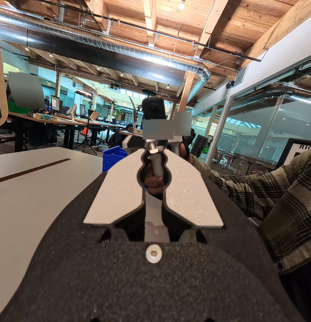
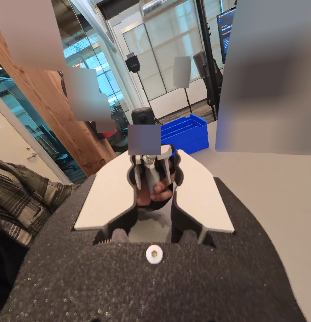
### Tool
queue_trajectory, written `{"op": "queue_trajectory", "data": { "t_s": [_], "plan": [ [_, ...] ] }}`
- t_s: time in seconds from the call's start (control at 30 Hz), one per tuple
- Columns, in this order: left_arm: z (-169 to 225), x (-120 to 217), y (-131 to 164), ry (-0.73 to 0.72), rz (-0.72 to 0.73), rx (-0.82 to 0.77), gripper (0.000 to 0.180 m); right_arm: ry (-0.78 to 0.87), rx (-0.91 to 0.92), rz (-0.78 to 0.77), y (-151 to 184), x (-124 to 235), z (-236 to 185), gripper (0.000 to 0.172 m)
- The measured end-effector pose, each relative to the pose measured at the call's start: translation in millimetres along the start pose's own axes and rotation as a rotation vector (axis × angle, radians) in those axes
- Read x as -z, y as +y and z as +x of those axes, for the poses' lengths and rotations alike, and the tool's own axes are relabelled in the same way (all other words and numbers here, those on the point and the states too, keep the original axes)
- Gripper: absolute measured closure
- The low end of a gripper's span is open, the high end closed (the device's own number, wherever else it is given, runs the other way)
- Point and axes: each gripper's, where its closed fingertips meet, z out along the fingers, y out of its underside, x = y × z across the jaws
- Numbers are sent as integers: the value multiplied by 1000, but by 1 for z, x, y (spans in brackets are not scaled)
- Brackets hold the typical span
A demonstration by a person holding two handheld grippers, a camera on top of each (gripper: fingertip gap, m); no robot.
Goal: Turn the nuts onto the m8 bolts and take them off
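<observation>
Left wrist view: your left claw (image 1: pixel 154 153) clamps the bolt (image 1: pixel 152 147); your right claw, spread, surrounds the nut (image 1: pixel 150 142), barely threaded.

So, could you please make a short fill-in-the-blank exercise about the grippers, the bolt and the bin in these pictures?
1. The bolt is clamped in the ____ gripper.
2. A hex ____ sits on its thread.
3. The bin on the table is ____.
4. The right gripper has its jaws ____.

Missing words: left; nut; blue; open.
</observation>
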Motion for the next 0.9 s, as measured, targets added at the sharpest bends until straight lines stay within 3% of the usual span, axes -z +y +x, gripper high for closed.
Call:
{"op": "queue_trajectory", "data": {
  "t_s": [0.1,0.17,0.5,0.8,0.9],
  "plan": [
    [0,0,0,-2,3,2,165,-20,8,-3,0,-5,-3,140],
    [0,0,0,-1,8,7,165,-38,14,-16,0,-7,-5,156],
    [0,0,16,12,-147,17,164,-46,143,-234,12,-5,-6,157],
    [-7,3,36,8,-273,86,142,-119,248,-321,24,2,-7,157],
    [-3,0,41,28,-299,79,142,-133,287,-334,27,3,-5,157]
  ]
}}
